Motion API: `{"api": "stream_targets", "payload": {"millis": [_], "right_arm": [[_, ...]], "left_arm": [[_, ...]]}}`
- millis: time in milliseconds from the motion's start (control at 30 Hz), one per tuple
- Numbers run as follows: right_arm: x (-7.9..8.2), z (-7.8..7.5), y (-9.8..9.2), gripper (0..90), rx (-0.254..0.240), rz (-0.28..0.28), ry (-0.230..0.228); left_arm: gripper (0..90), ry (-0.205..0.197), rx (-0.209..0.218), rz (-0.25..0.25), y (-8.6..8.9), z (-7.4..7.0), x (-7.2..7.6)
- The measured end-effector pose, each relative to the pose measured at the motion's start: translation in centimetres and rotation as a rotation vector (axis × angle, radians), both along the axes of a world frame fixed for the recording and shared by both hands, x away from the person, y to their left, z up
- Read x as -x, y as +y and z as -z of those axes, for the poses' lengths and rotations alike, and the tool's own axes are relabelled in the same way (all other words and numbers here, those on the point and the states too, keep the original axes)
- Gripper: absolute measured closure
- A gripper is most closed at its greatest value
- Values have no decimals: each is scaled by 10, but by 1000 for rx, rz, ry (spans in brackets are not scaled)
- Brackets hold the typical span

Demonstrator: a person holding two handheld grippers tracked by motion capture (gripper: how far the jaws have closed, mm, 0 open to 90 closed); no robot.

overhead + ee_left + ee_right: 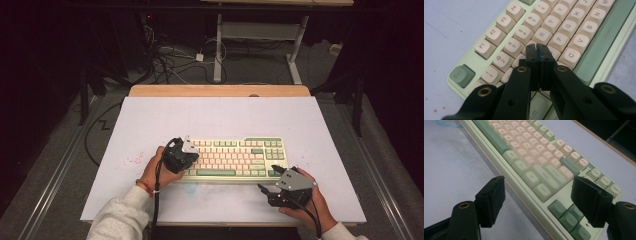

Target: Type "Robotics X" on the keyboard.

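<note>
Black fingers of left gripper are pressing together, holding nothing, tips over keyboard letter rows | right gripper fingers are standing wide beside its arrow-key corner | keyboard is lying flat on table: rigid, light, keycaps loose; grip frame edges.
</note>
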State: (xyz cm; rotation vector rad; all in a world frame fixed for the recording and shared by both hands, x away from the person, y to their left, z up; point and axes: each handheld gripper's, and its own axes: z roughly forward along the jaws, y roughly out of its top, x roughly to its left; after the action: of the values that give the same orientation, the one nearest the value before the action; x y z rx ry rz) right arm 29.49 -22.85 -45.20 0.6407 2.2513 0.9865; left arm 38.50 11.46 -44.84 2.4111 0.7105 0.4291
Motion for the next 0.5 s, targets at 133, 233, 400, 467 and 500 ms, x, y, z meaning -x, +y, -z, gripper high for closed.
{"api": "stream_targets", "payload": {"millis": [133, 233, 400, 467, 500], "right_arm": [[0, 0, 0, 278, 1, -1, 1], [0, 0, 0, 277, 2, 0, 5], [0, 1, 0, 277, 4, 1, 7], [0, 1, 0, 277, 5, 0, 9], [0, 1, 1, 277, 6, 1, 10]], "left_arm": [[861, -1, -2, -1, 0, 0, 0], [860, -3, 0, -1, 1, 0, 0], [859, -4, -3, -1, 2, 1, 0], [858, -5, -2, -2, 2, 0, 1], [858, -5, -2, -1, 2, 1, 1]]}}
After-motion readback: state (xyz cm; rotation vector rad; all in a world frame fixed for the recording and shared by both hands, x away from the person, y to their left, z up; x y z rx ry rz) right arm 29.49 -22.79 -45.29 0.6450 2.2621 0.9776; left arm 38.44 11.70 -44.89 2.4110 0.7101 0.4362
